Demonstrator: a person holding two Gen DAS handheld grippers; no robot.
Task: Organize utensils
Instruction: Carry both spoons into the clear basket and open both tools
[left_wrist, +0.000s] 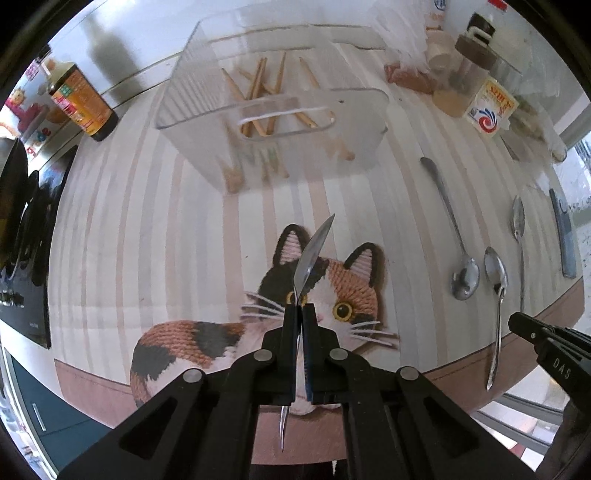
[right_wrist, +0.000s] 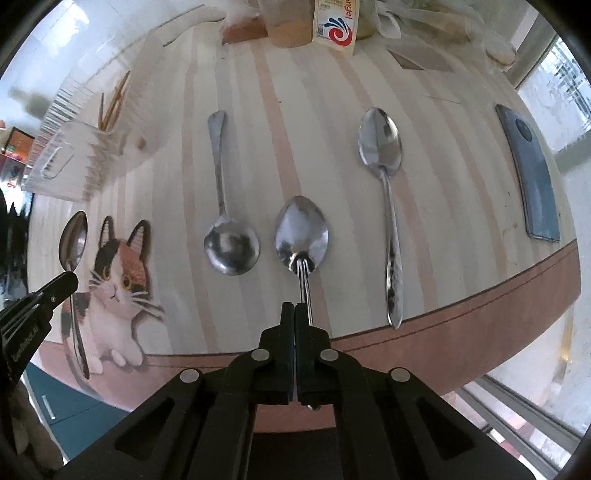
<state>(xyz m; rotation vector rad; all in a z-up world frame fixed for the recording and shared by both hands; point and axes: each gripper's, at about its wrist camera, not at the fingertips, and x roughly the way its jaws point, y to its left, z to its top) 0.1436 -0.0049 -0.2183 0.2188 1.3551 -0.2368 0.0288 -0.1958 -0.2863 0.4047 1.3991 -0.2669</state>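
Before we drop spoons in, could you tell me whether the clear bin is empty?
Not empty: the clear bin already holds several wooden chopsticks.

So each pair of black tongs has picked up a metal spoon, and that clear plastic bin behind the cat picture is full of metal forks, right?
Not quite: the clear plastic bin holds wooden chopsticks, not forks, as the left wrist view shows. The rest stands: left tongs and right tongs each grip a metal spoon.

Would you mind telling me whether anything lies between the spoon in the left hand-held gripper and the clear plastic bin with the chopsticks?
Nothing visible does: only bare striped tablecloth separates the held metal spoon from the clear plastic bin.
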